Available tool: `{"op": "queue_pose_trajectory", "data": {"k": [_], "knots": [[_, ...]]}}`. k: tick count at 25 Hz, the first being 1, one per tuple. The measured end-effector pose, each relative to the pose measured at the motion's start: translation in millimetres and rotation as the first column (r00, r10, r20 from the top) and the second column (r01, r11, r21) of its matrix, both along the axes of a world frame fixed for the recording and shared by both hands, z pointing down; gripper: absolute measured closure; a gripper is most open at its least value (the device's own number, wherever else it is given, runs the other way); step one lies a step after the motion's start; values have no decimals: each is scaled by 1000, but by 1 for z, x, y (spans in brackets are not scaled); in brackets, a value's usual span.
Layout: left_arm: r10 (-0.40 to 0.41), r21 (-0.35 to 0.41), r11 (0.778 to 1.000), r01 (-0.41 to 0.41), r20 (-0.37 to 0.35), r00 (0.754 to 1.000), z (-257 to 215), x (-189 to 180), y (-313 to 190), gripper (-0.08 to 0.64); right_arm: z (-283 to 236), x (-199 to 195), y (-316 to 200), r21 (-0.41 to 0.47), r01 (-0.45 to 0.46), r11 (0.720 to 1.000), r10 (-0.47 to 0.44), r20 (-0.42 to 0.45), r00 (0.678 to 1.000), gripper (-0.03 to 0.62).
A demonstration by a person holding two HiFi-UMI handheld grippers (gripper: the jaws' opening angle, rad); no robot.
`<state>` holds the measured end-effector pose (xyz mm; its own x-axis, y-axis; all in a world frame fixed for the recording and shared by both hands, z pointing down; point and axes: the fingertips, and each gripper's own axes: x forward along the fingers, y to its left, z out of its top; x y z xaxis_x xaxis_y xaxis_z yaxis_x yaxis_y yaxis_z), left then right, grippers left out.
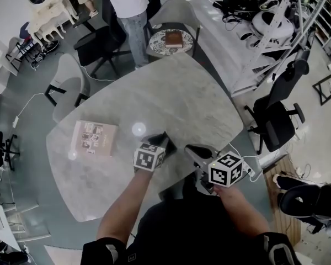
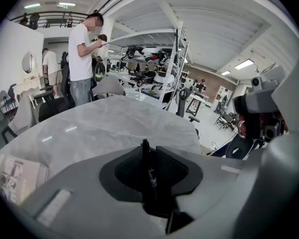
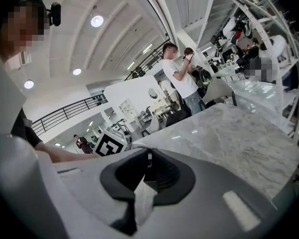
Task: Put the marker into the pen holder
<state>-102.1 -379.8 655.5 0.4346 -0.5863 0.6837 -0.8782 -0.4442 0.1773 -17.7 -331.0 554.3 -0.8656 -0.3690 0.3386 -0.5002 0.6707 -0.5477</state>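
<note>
Left gripper (image 2: 147, 151): the jaws stand narrow and pinch a thin black marker (image 2: 148, 174). The marker sits lengthwise between the pads, and its tip projects just past the jaw ends. In the head view this gripper points downward over the near part of the marble table (image 1: 171, 98).

Right gripper (image 3: 148, 159): the jaws are pressed together with nothing between them. It sits near the left gripper, at the table's near edge.

A book (image 1: 94, 138) lies flat on the table, left of the left gripper and well apart from it. A person (image 1: 127, 4) stands beyond the table's far side.
</note>
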Motion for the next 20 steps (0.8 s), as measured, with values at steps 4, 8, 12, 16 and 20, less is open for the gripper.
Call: {"op": "queue_pose_trajectory", "data": {"k": [4, 8, 12, 16, 20], "knots": [[-15, 10, 1000, 14, 31, 999, -5, -1, -7, 419, -1, 5, 0, -3, -4, 1000, 4, 1, 1000, 566], [-3, -3, 1000, 3, 41, 999, 0, 0, -11, 420, -1, 9, -2, -7, -10, 1000, 10, 2, 1000, 566], [18, 14, 1000, -19, 72, 997, 5, -2, -9, 434, 2, 13, -2, -11, -18, 1000, 18, 1, 1000, 566], [44, 34, 998, -47, 108, 993, 2, -5, -8, 469, 5, 15, -1, -19, -17, 1000, 17, -1, 1000, 566], [52, 45, 997, -58, 121, 991, 0, -7, -4, 515, 5, 13, -2, -20, -14, 1000, 14, 3, 1000, 566]]}}
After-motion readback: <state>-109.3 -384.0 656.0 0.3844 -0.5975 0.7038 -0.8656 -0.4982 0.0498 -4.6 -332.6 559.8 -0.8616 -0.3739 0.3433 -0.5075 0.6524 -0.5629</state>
